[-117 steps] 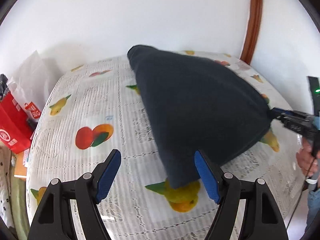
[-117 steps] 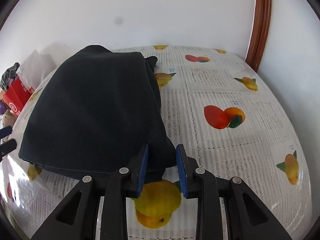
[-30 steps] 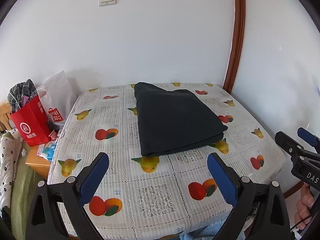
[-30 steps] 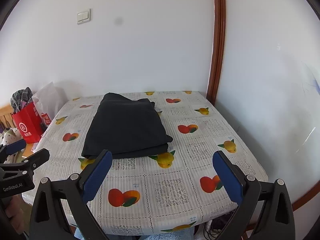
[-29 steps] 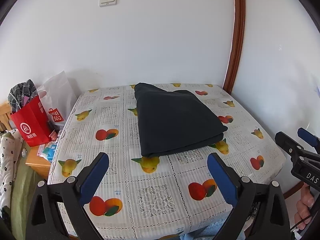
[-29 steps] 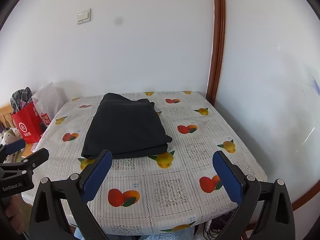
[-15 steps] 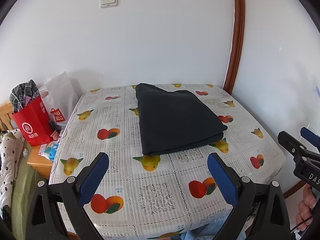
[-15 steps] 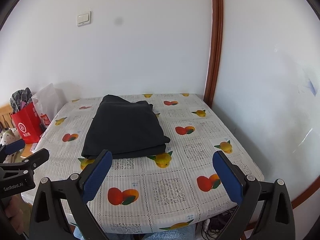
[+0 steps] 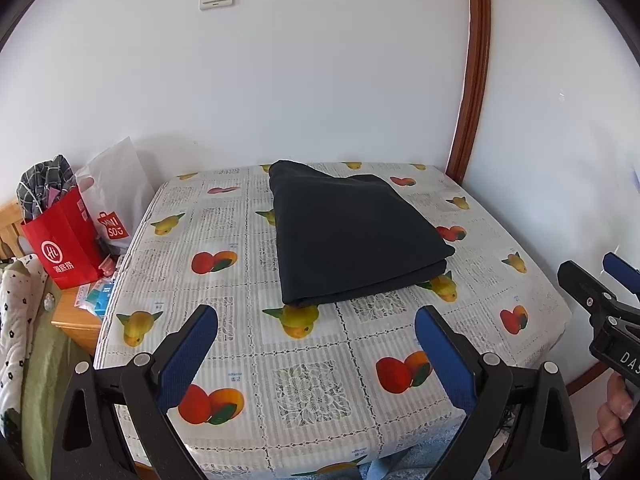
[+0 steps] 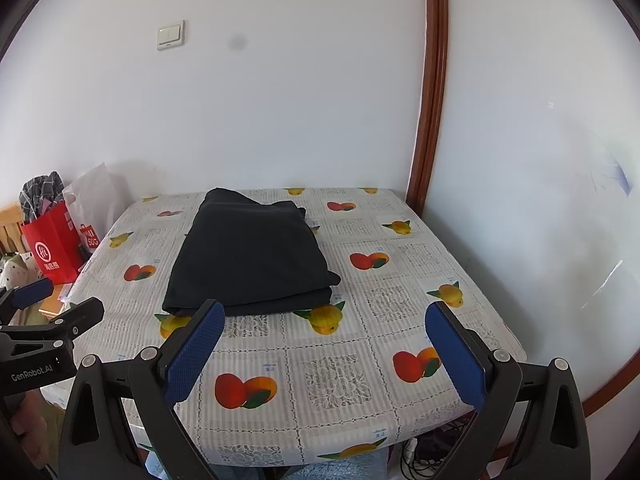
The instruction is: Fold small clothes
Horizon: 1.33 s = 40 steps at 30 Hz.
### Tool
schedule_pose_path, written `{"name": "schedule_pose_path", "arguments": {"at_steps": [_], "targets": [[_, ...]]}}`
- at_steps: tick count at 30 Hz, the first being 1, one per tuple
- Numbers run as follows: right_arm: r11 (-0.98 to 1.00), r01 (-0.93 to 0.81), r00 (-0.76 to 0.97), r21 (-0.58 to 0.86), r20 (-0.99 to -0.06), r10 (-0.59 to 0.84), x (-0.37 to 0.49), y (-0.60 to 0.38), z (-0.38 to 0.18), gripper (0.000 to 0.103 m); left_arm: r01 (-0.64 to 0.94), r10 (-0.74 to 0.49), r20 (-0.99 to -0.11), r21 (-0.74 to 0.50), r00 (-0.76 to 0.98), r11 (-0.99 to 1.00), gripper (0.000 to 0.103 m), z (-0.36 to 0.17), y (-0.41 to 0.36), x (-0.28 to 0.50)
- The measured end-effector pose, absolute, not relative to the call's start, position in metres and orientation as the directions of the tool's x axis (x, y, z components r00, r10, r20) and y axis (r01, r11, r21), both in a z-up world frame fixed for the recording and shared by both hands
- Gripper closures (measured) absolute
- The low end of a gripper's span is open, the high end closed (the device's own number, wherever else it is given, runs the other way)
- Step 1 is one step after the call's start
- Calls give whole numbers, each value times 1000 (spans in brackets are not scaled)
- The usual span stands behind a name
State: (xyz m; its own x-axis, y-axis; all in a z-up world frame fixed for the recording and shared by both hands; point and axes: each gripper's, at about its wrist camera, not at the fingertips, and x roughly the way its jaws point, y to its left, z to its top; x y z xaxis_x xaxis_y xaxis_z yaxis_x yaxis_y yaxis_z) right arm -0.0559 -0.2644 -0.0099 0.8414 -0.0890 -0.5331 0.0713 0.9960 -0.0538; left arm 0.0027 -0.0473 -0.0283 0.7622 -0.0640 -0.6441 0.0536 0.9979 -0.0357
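A dark navy garment [image 9: 352,236] lies folded in a neat rectangle on the fruit-print tablecloth [image 9: 312,380]; it also shows in the right wrist view [image 10: 252,256]. My left gripper [image 9: 316,328] is open and empty, held back from the table's near edge. My right gripper [image 10: 324,332] is open and empty too, also well short of the garment. Each gripper shows at the edge of the other's view: the right gripper [image 9: 604,280] and the left gripper [image 10: 44,304].
The table [image 10: 360,432] stands in a corner of white walls with a brown door frame [image 10: 430,92] at the right. A red paper bag [image 9: 60,236] and a white bag [image 9: 114,196] sit on a low wooden stand left of the table.
Both grippers have let go of the garment, opened wide and pulled far back from the table. In the last second both views drew back and rose a little more.
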Motion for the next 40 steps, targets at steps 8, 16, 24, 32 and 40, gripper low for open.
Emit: {"name": "schedule_pose_path", "arguments": {"at_steps": [8, 16, 24, 32, 40], "targets": [[996, 74, 842, -56, -531, -93, -56, -265, -11, 4, 59, -68, -650, -35, 757, 998, 3, -30, -49, 5], [995, 84, 846, -59, -524, -102, -59, -267, -10, 4, 67, -69, -646, -27, 760, 997, 3, -28, -51, 3], [995, 85, 848, -59, -520, -103, -61, -267, -9, 4, 71, -72, -641, -27, 764, 997, 3, -26, -49, 2], [995, 80, 848, -62, -520, -101, -62, -267, -7, 4, 71, -69, -641, -24, 765, 997, 3, -26, -49, 2], [995, 69, 850, -72, -518, -96, -61, -266, -8, 4, 72, -67, -638, -18, 767, 997, 3, -27, -48, 2]]}}
